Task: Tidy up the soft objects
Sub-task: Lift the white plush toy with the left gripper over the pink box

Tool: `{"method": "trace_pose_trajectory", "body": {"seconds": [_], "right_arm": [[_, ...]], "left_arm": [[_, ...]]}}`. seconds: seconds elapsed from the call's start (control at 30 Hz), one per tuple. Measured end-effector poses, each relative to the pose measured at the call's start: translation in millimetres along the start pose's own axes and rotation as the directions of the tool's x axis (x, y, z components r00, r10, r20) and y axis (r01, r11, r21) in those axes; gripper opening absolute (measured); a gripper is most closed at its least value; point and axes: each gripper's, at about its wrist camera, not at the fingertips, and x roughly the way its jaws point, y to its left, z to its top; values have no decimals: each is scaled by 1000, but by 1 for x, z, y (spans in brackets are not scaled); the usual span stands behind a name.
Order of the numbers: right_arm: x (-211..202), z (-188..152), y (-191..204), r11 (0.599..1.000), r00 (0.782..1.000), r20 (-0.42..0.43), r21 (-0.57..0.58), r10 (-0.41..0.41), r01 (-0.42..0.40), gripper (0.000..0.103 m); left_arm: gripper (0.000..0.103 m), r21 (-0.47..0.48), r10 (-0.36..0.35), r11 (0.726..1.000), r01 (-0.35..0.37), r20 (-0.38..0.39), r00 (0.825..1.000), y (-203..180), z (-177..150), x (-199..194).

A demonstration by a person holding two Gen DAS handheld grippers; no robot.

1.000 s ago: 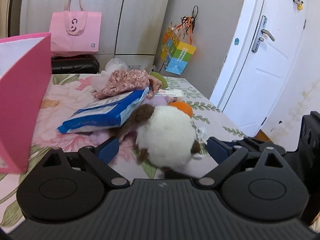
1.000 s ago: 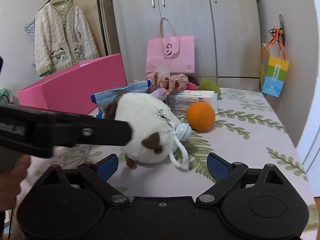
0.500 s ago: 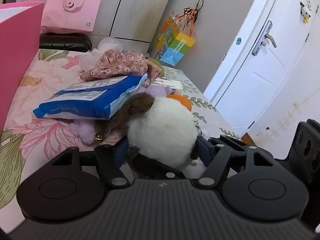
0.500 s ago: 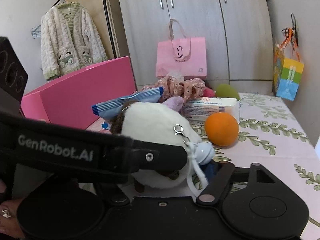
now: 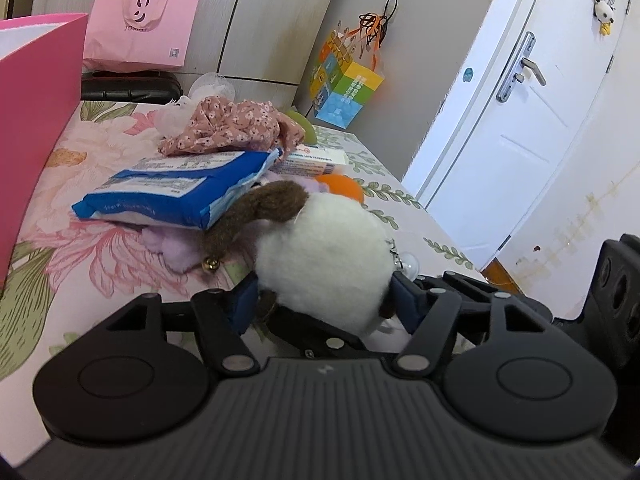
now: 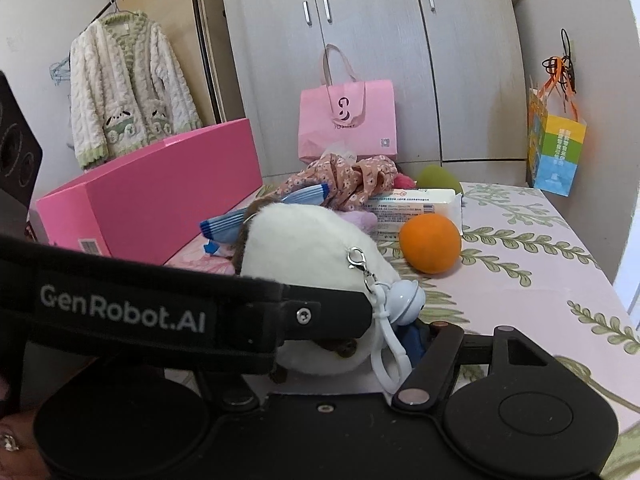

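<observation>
Plush toy [image 5: 324, 256] upright, brown ear toward blue packet [image 5: 180, 188], squeezed between both claws.

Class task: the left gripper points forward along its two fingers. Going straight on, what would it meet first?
The white plush toy, already between the left gripper pads, which have just been closing on it. Beyond it likely lies the orange ball, though depth is unclear.

You have the round white plush toy [image 5: 324, 256] with its brown ear and small brown patches low on the floral cloth, its clip and pale bell [image 6: 406, 300] hanging off one side. Behind it lie a lilac plush [image 5: 176, 246], partly under a blue packet, and a crumpled pink flowered cloth [image 5: 232, 126] farther back.
</observation>
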Motion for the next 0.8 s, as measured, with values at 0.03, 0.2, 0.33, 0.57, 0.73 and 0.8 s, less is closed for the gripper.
{"method": "trace_pose_trajectory", "body": {"seconds": [0.03, 0.2, 0.33, 0.57, 0.73, 0.8], "right_arm": [[-2, 0, 1, 1000, 1000, -5, 2, 0, 0, 74], [-15, -1, 12, 1000, 999, -45, -9, -14, 14, 74], [-27, -2, 25, 1000, 997, -75, -27, -18, 16, 74], [-38, 4, 51, 999, 987, -162, -49, 9, -18, 74], [-45, 10, 77, 995, 982, -187, -87, 40, -57, 74], [-48, 13, 94, 990, 982, -185, -131, 34, -59, 74]], "left_arm": [[66, -3, -1, 1000, 1, -5, 1000, -1, -1, -3], [66, -11, 9, 1000, -9, -32, 999, -7, -7, -17], [65, 11, 38, 999, -38, -47, 998, -14, -13, -34], [65, -23, 77, 997, -79, -87, 993, -11, -16, -66], [65, -58, 111, 992, -117, -93, 989, -3, -17, -93], [64, -61, 131, 989, -137, -97, 987, 1, -16, -108]]}}
